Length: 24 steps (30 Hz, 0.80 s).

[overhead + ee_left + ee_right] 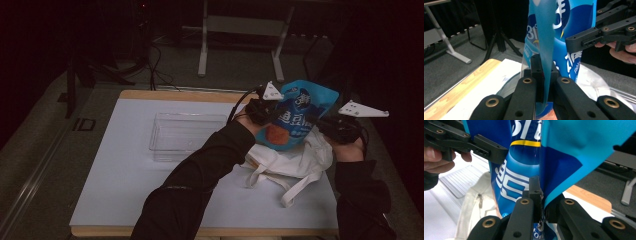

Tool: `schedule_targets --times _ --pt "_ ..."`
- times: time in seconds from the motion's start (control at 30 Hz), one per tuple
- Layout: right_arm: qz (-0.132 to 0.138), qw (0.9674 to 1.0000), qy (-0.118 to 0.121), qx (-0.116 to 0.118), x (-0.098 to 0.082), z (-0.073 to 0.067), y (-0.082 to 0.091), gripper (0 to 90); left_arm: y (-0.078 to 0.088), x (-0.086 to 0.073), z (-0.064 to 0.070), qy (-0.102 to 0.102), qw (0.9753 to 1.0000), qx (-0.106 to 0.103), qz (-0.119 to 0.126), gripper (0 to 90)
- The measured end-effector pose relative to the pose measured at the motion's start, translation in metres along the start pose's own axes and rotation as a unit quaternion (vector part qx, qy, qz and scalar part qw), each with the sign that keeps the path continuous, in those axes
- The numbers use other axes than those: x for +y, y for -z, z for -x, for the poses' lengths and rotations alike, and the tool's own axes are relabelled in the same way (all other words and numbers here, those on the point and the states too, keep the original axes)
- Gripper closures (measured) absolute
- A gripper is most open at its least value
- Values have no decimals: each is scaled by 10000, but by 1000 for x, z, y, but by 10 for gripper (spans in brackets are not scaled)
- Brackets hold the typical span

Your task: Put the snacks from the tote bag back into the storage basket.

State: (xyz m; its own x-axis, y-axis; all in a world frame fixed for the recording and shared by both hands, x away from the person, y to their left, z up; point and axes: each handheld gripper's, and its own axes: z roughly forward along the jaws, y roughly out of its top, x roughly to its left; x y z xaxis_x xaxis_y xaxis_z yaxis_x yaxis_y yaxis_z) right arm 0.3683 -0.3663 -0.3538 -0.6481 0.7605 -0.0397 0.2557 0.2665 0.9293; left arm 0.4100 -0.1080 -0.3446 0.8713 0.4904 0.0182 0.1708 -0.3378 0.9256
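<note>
A blue snack bag (300,112) with white lettering and an orange patch hangs above a white cloth tote bag (290,160) at the table's right. My left gripper (267,111) is shut on the bag's left edge; its own view has the blue film (546,62) pinched between the black jaws. My right gripper (325,122) is shut on the bag's right edge, with the film (554,182) clamped between its jaws. Across the bag, each gripper view takes in the other gripper (599,35) (474,143) and the hand that holds it.
A clear plastic tray (187,135) lies on the white table mat (125,175) left of the tote. The mat sits on a wooden board (175,94). Beyond the table are a metal stand (202,45) and cables on a grey floor.
</note>
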Motion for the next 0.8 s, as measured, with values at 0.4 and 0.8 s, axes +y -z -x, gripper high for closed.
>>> schedule_targets --times 0.4,0.8 --pt "162 9998 87 -23 26 -11 16 871 25 26 5 -107 9999 -6 117 900" --pt "330 9992 188 96 54 -30 18 873 59 39 4 -107 9996 153 220 900"
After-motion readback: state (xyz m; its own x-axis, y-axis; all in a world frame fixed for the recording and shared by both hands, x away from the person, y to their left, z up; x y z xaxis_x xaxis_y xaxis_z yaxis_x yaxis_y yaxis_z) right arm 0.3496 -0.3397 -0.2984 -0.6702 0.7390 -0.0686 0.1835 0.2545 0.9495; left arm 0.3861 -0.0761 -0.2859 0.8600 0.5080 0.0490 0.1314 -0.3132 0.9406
